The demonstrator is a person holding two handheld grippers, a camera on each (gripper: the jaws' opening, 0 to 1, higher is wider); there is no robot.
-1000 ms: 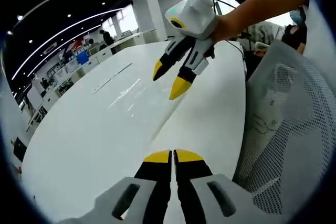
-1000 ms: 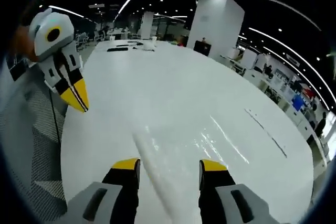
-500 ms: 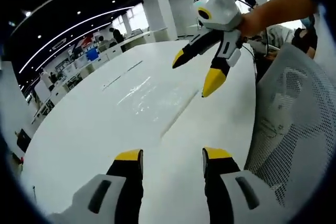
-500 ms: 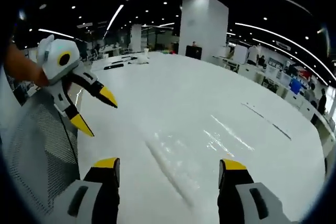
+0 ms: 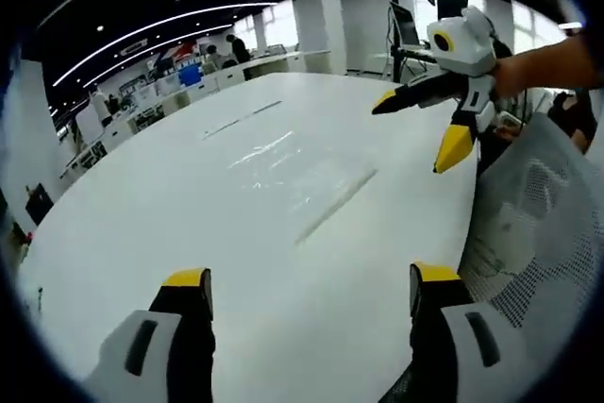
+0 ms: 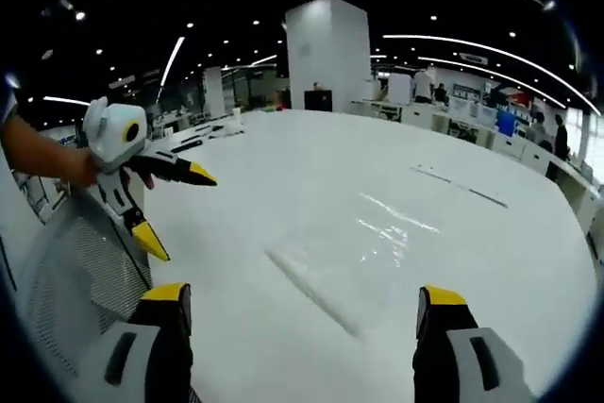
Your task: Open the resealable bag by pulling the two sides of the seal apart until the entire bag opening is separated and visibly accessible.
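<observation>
A clear resealable bag (image 5: 300, 169) lies flat on the white table (image 5: 170, 205), hard to see but for its glare. Its seal strip (image 5: 335, 205) runs as a faint straight line along the near edge. In the right gripper view the bag (image 6: 377, 238) and its seal strip (image 6: 310, 288) lie just ahead of my jaws. My left gripper (image 5: 311, 280) is open wide above the table with nothing between its jaws. My right gripper (image 6: 302, 297) is open wide and holds nothing. Each shows in the other's view: right gripper (image 5: 420, 126), left gripper (image 6: 179, 211), both in the air beside the bag.
A grey mesh chair back (image 5: 538, 233) stands at the table's near edge, also the mesh chair back (image 6: 80, 271). A person's forearm (image 5: 547, 58) holds the right gripper. Desks, a white pillar (image 6: 326, 54) and people fill the far office.
The left jaws, shut a second ago at the seal strip, have opened wide. The right jaws have spread wider too. Both grippers have drawn back from the bag, which lies still.
</observation>
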